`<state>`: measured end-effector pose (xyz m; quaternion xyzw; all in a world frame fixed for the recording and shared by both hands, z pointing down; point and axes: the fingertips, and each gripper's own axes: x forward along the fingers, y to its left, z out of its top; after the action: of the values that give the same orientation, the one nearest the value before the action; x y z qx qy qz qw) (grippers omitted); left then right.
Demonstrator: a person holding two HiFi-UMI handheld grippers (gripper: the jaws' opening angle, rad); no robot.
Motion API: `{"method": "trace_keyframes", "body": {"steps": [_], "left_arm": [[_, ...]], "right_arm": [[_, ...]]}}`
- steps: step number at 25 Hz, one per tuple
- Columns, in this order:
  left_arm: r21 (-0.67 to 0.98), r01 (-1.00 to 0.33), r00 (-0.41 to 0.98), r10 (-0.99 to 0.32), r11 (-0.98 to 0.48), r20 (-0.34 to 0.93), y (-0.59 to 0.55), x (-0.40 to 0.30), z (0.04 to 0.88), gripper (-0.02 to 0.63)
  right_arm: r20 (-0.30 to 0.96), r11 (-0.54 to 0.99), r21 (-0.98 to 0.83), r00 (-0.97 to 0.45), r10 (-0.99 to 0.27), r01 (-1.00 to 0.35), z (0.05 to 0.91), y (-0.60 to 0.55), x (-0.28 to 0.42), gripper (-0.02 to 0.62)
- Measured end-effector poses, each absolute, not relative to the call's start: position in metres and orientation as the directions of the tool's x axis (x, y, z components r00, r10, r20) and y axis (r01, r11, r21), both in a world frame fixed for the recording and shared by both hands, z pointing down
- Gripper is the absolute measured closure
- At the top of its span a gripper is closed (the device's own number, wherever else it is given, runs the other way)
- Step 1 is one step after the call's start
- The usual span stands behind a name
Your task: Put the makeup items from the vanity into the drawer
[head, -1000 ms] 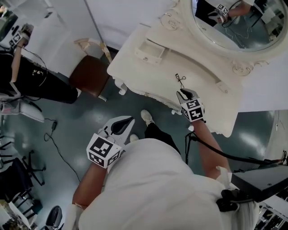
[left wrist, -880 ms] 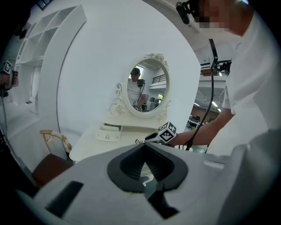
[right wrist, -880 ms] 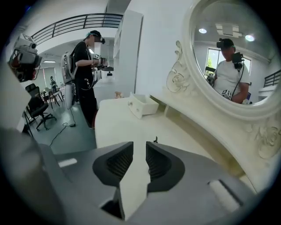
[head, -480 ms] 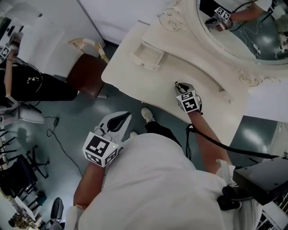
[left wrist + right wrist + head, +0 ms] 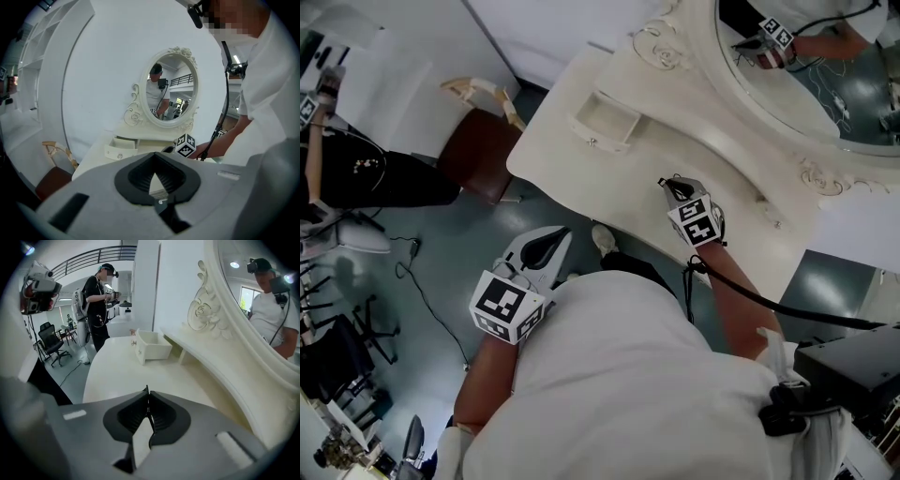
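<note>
White vanity top [image 5: 581, 164] lies almost bare, its small drawer [image 5: 605, 117] standing open at the far left. Since a second ago the right gripper [image 5: 677, 190] has reached the thin dark makeup tool [image 5: 147, 395] that lay near the right and clamped its jaws on it, so the carry to the drawer likely comes next. The left gripper [image 5: 153, 157] hangs off the near edge, jaws together, empty.

The right gripper [image 5: 677, 190] has moved up onto the thin black makeup tool [image 5: 665, 181] near frame centre, its jaws now pinching it.
</note>
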<state>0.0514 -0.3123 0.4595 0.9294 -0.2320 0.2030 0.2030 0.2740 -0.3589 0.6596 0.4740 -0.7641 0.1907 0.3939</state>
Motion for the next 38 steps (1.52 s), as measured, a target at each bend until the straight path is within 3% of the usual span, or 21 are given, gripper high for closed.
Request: {"method": "trace_keyframes", "body": {"steps": [15, 27, 38], "left_arm": [[0.255, -0.619, 0.754, -0.471, -0.743, 0.457, -0.329, 0.044, 0.450, 0.603], [0.235, -0.747, 0.648, -0.600, -0.623, 0.468, -0.337, 0.001, 0.447, 0.603], [0.243, -0.790, 0.602, -0.638, -0.563, 0.480, -0.339, -0.022, 0.449, 0.603]], "right_arm": [[0.650, 0.671, 0.048, -0.487, -0.583, -0.740, 0.557, -0.456, 0.211, 0.582], [0.654, 0.753, -0.004, -0.571, -0.495, -0.658, 0.585, -0.529, 0.158, 0.581], [0.723, 0.722, -0.079, -0.538, -0.433, -0.688, 0.628, -0.561, 0.145, 0.581]]}}
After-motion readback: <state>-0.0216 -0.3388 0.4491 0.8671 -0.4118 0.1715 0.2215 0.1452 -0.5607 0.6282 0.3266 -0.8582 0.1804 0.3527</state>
